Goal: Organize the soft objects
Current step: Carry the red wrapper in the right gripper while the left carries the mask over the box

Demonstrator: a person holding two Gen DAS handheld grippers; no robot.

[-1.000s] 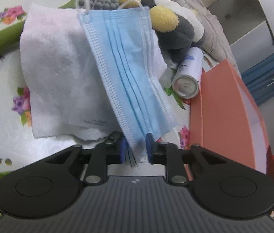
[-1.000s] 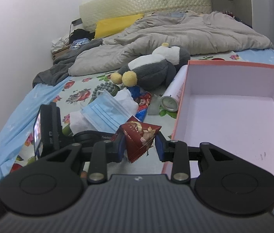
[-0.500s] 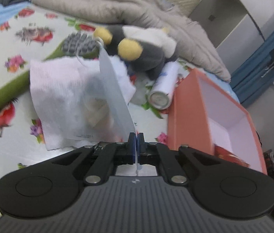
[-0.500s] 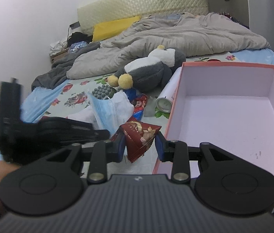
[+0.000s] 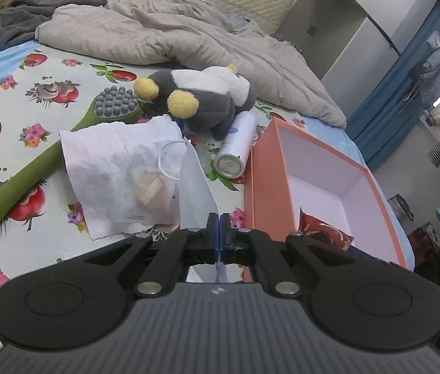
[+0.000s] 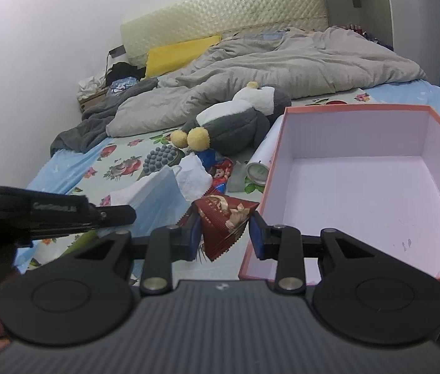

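Observation:
My left gripper (image 5: 219, 232) is shut on the lower edge of a blue face mask (image 5: 195, 187), which hangs lifted above a white tissue (image 5: 117, 168); the mask also shows in the right wrist view (image 6: 154, 199). My right gripper (image 6: 224, 232) holds a red snack packet (image 6: 224, 219) between its jaws, just left of the near corner of the open pink box (image 6: 360, 193). A grey and white plush penguin (image 5: 198, 99) with yellow feet lies behind the tissue. The box shows in the left wrist view (image 5: 263, 187) to the right of the mask.
A white spray can (image 5: 235, 152) lies between the penguin and the box. A green massage stick with a grey knobbed head (image 5: 113, 106) lies left of the tissue. A grey duvet (image 5: 173, 37) and yellow pillow (image 6: 182, 53) fill the far bed.
My left gripper closed on the mask's edge and lifted it off the tissue, turning it edge-on. The right gripper kept the snack packet and stayed near the box corner.

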